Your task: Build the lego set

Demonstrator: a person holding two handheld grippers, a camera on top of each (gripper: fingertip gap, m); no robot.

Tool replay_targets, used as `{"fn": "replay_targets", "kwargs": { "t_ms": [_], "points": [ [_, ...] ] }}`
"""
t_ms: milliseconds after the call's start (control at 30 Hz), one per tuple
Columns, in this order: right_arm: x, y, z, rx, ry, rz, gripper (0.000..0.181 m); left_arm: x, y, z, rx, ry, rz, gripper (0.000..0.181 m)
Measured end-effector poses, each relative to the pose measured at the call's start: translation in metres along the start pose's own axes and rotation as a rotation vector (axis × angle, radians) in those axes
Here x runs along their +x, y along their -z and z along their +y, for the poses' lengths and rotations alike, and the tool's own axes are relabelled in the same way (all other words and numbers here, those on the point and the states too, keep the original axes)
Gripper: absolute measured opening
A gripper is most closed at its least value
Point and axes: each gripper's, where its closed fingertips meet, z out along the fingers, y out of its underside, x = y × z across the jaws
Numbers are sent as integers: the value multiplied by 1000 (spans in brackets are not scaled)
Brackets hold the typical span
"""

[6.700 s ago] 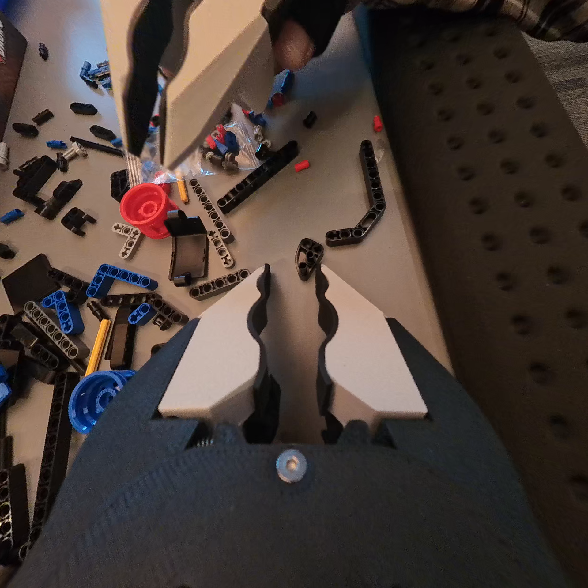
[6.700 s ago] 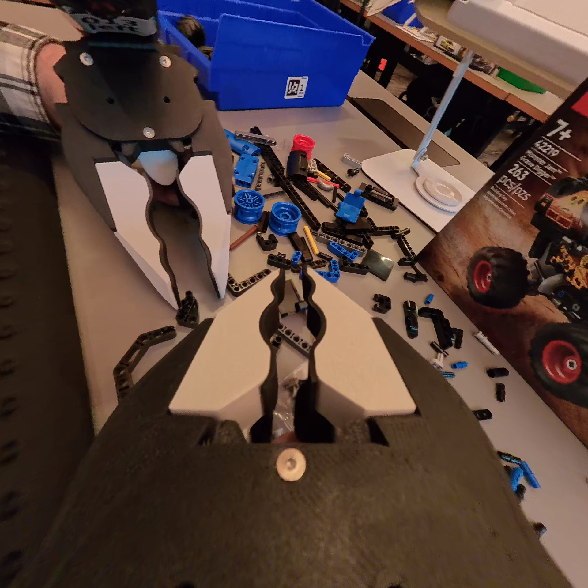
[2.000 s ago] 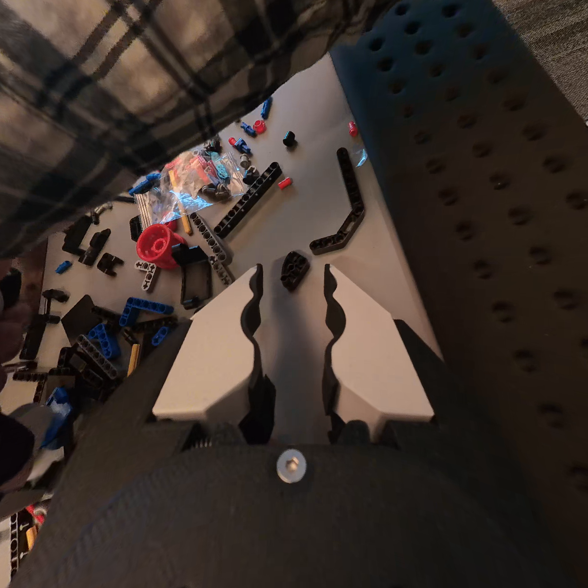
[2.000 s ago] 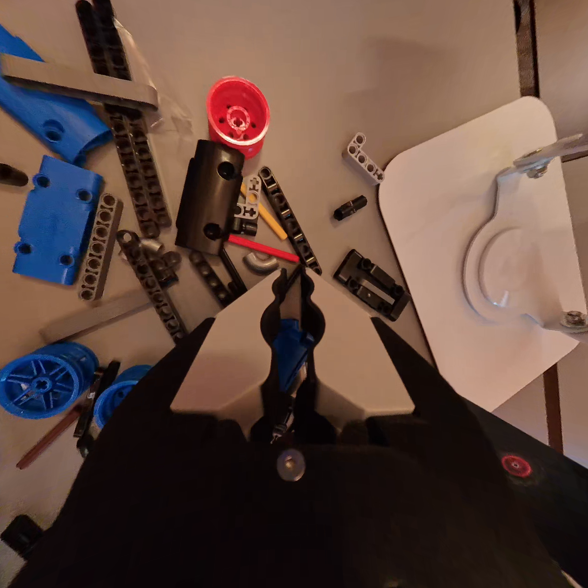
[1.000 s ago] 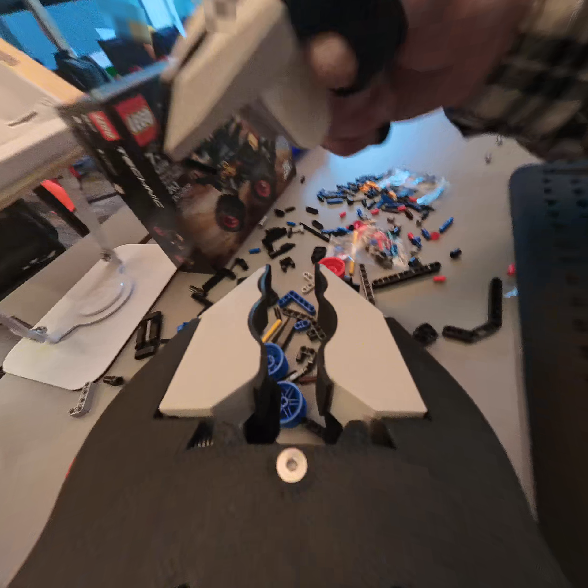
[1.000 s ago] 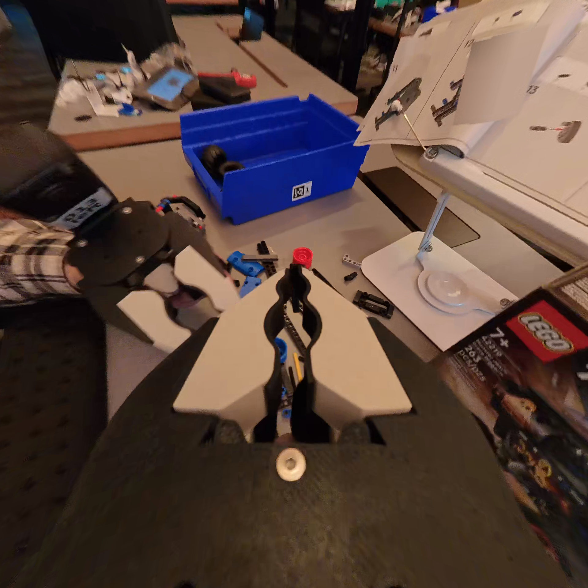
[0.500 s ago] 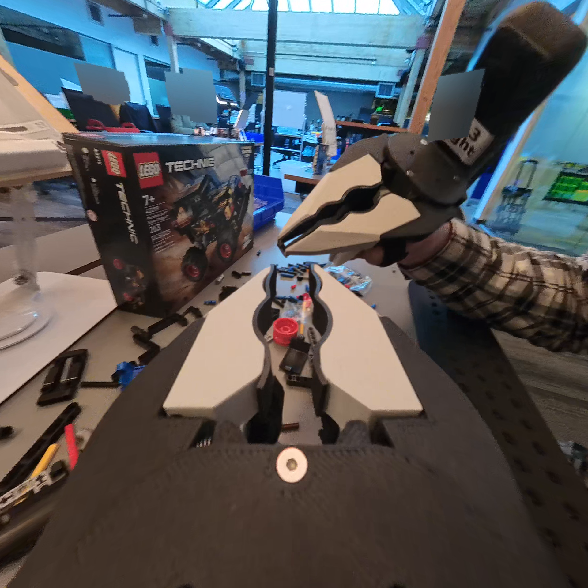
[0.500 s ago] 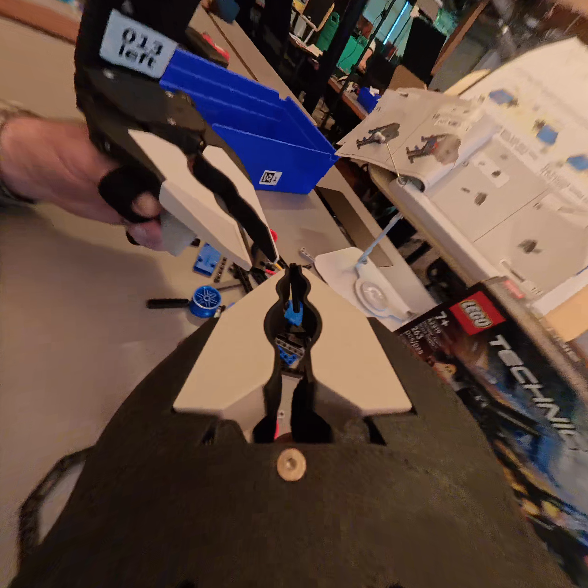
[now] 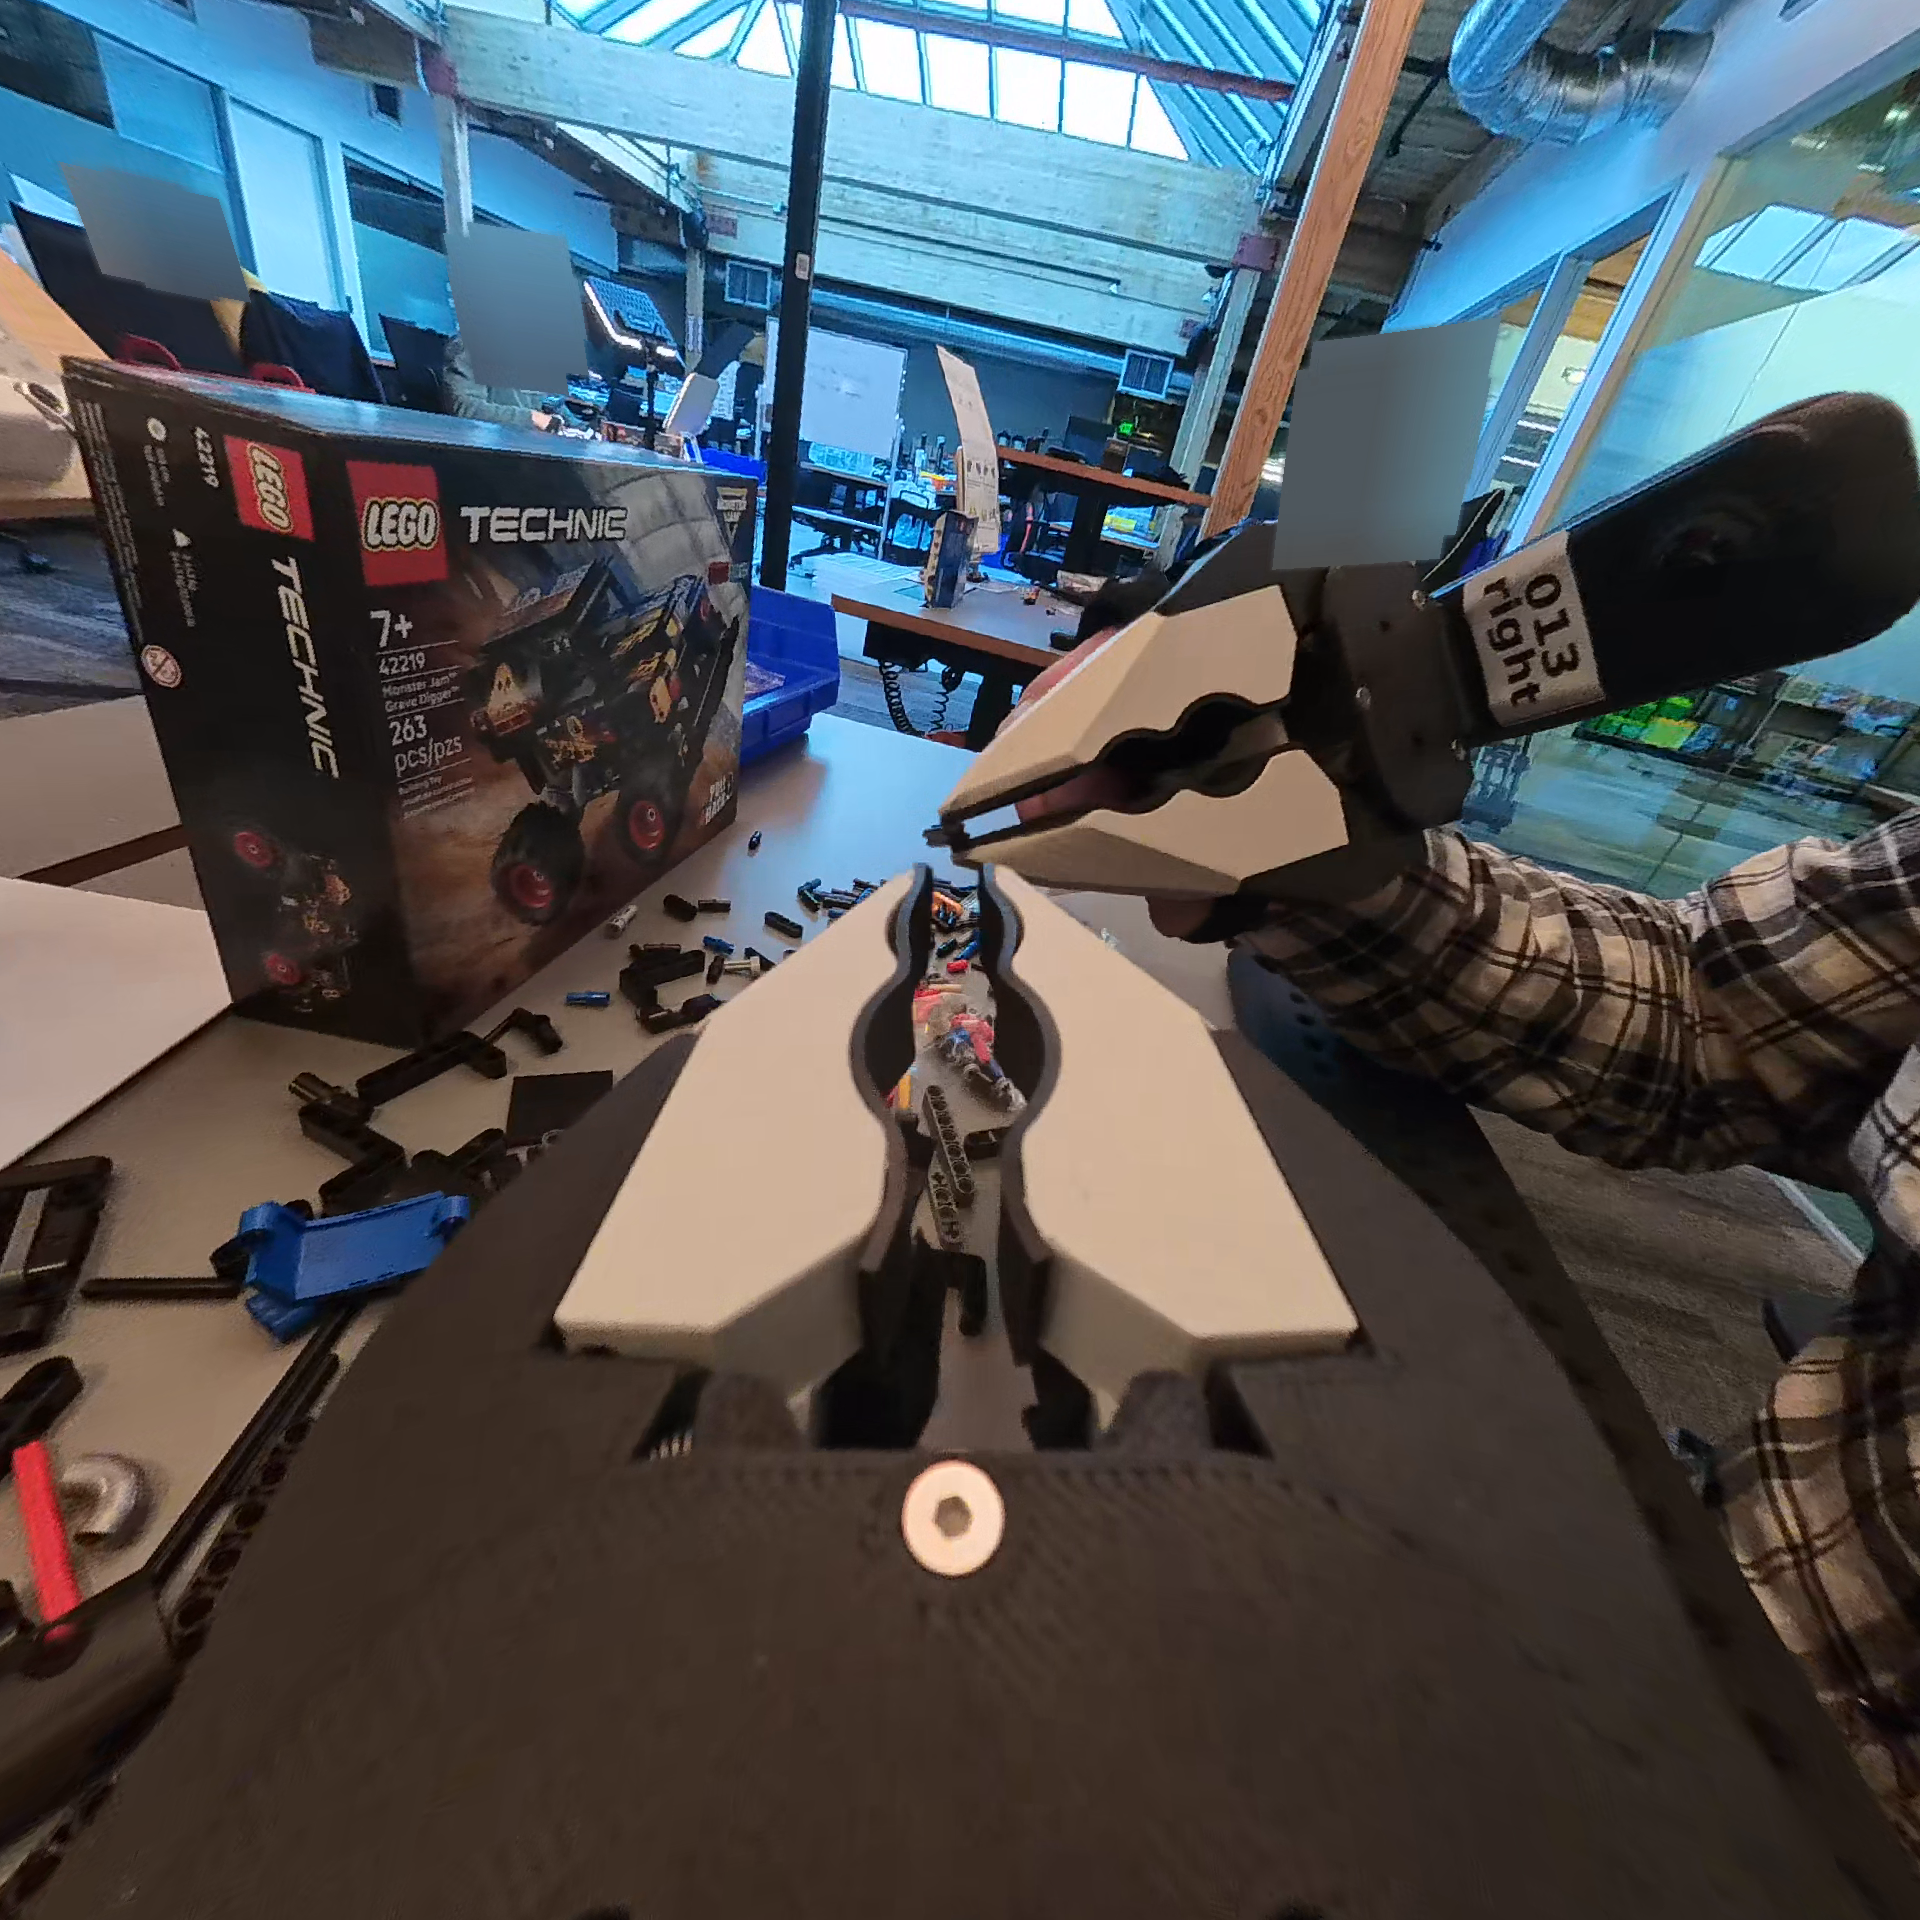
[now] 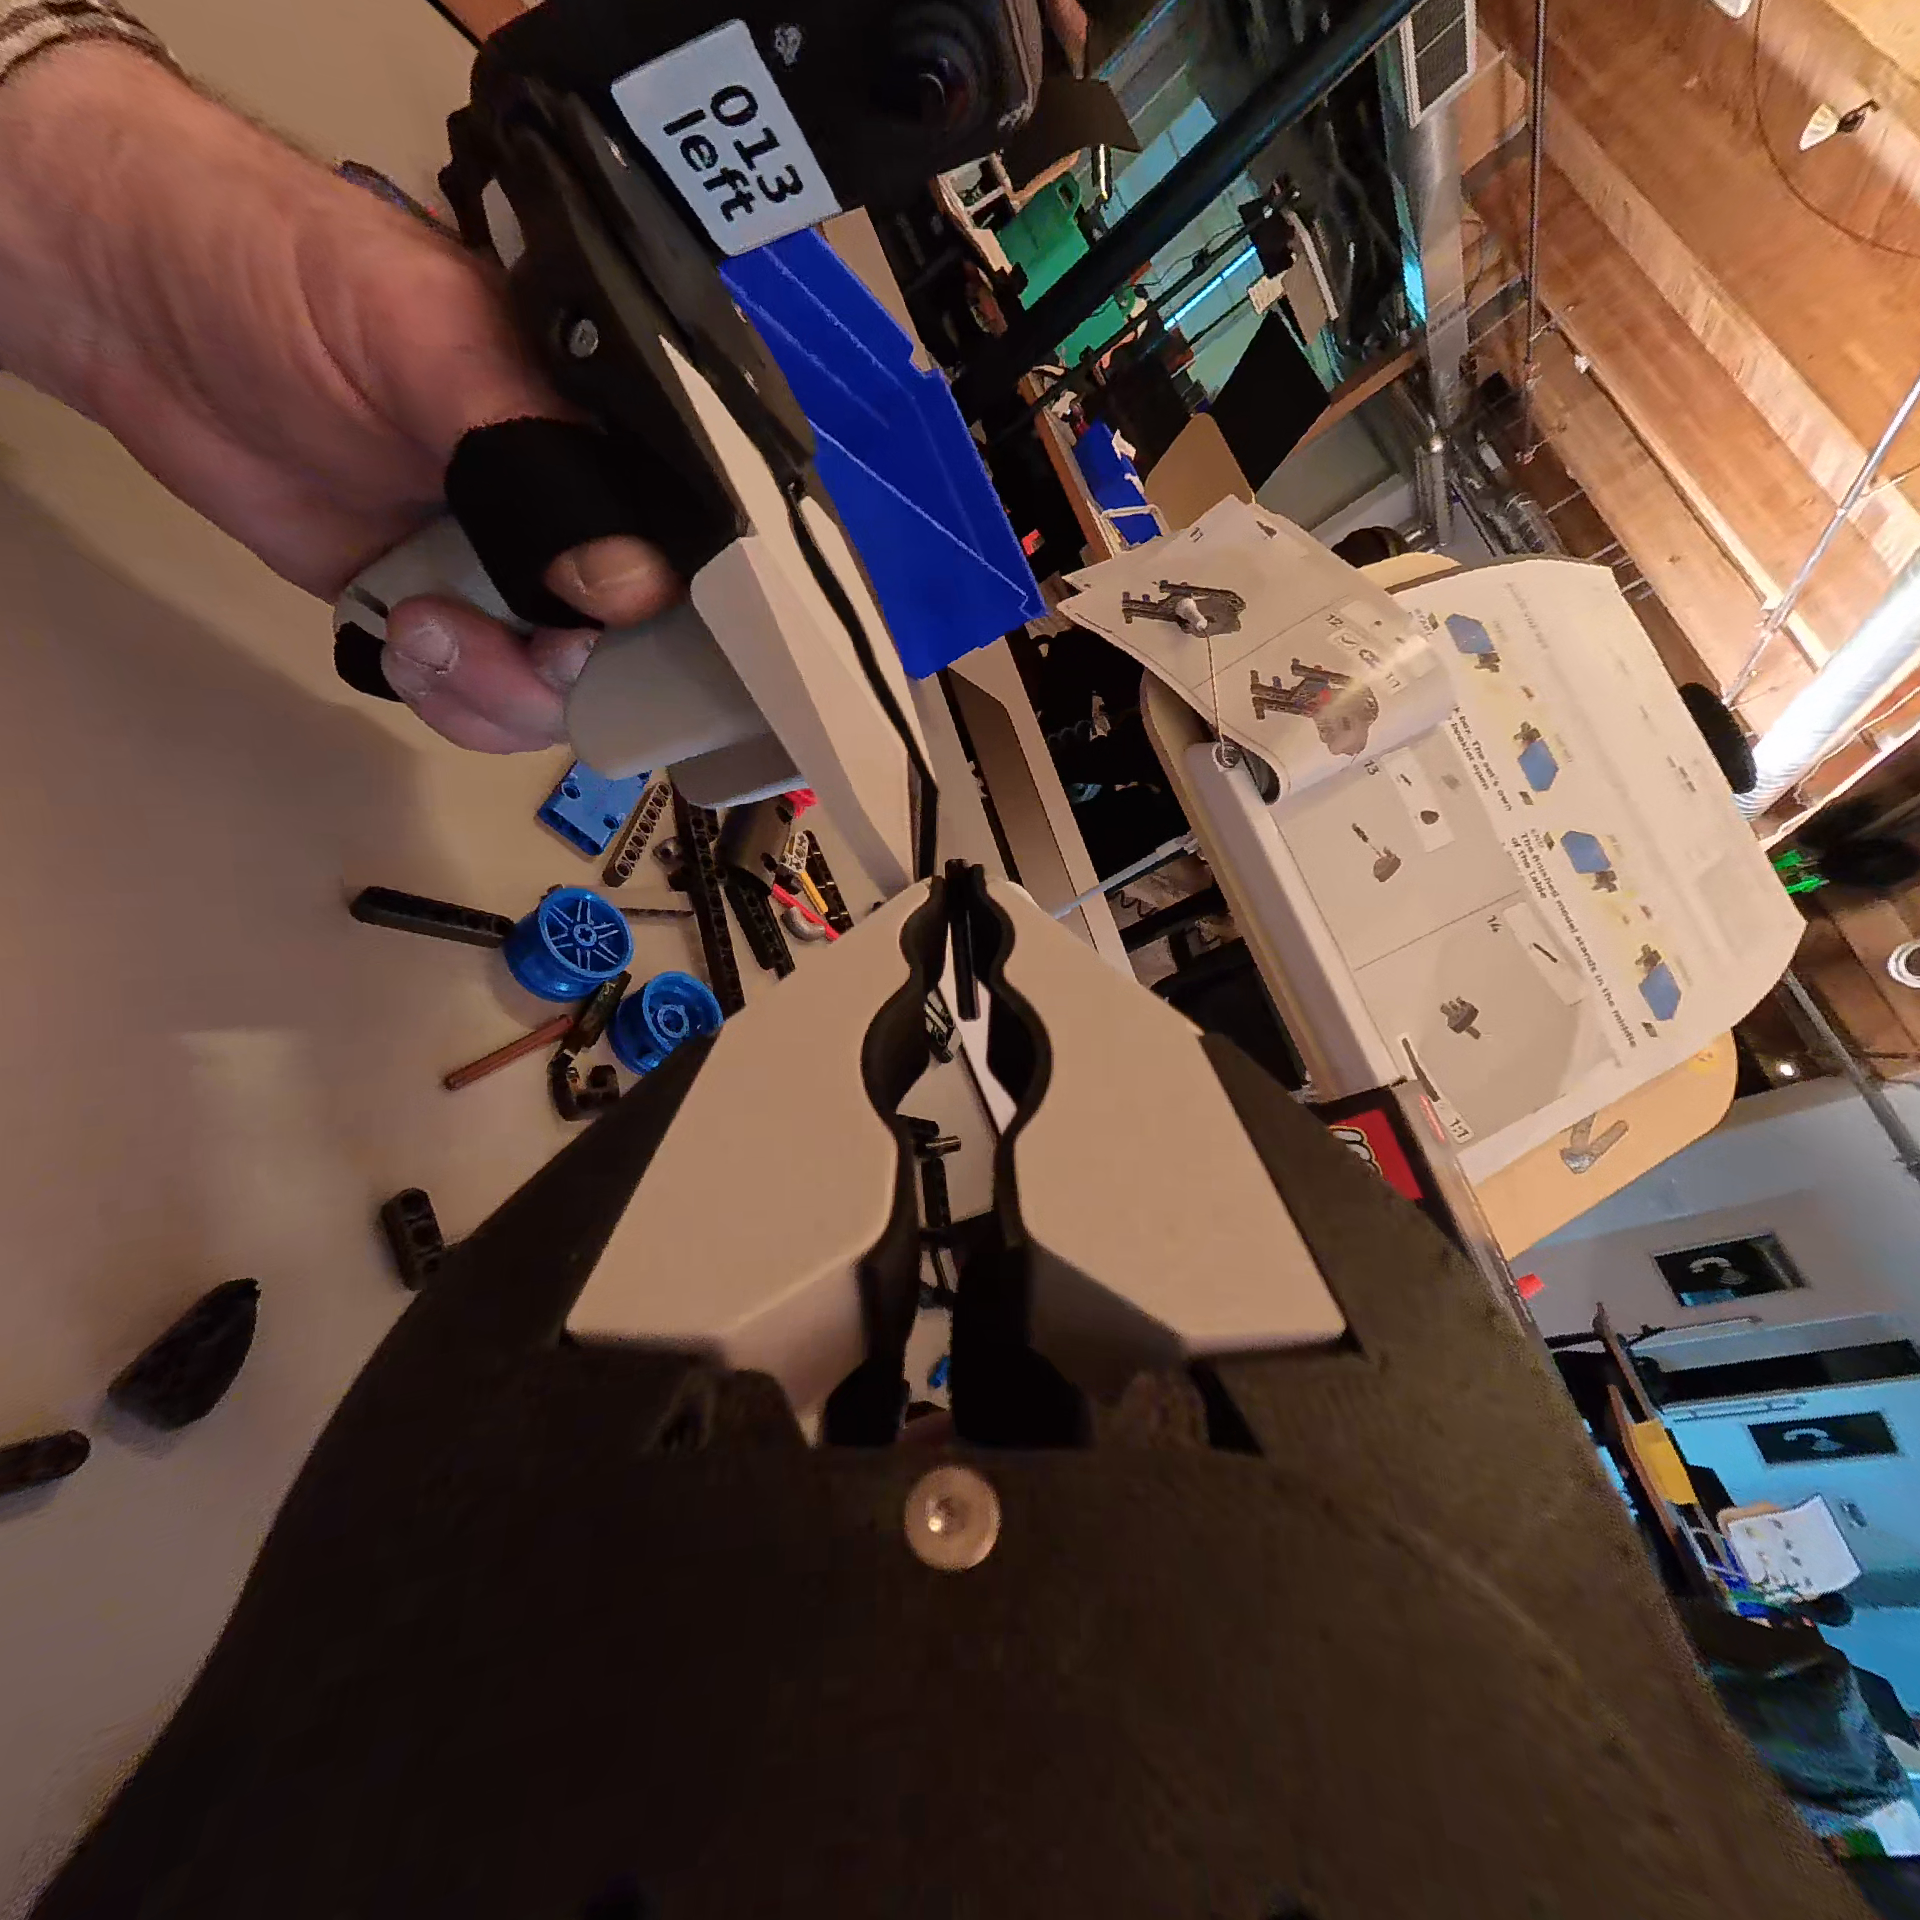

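2 grippers are meeting tip to tip above the table [image 9: 156, 1122]. Right gripper [image 10: 958, 883] is pinching a thin black pin [image 10: 964, 961], jaws nearly closed. Left gripper [image 9: 948, 883] is showing a narrow gap, holding nothing. Loose lego pieces [image 9: 665, 961] are lying beside the set box [image 9: 416, 707].

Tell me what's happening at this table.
A person holds a claw in each hand above a table strewn with loose Lego parts. The right claw is shut on a thin black rod at its tips. The left claw is slightly open and empty, its tips close to the right one's. The box stands nearby, and a booklet lies open on a stand.
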Motion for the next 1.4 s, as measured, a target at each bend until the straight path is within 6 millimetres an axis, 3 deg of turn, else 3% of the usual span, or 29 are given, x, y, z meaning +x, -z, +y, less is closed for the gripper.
{"fn": "replay_targets", "kwargs": {
  "t_ms": [233, 500, 700, 833, 1167, 1400],
  "points": [
    [-3, 3, 2, 1, 39, -5, 2, 11, 1, -5, 35, 73, 99, 12],
    [-6, 3, 2, -18, 123, 18, 1, 4, 2, -2, 29, 81, 78, 0],
    [-8, 2, 2, -13, 129, 17, 1, 9, -1, 0, 14, 69, 88, 12],
    [-10, 2, 2, -13, 142, 18, 1, 5, 0, 1, 14, 84, 77, 3],
    [-11, 2, -2, -5, 175, 29, 1, 7, 2, 1, 23, 75, 96, 2],
    [-4, 5, -1, 4, 151, 55, 15, 2, 4, 0, 30, 86, 84, 1]
  ]
}}
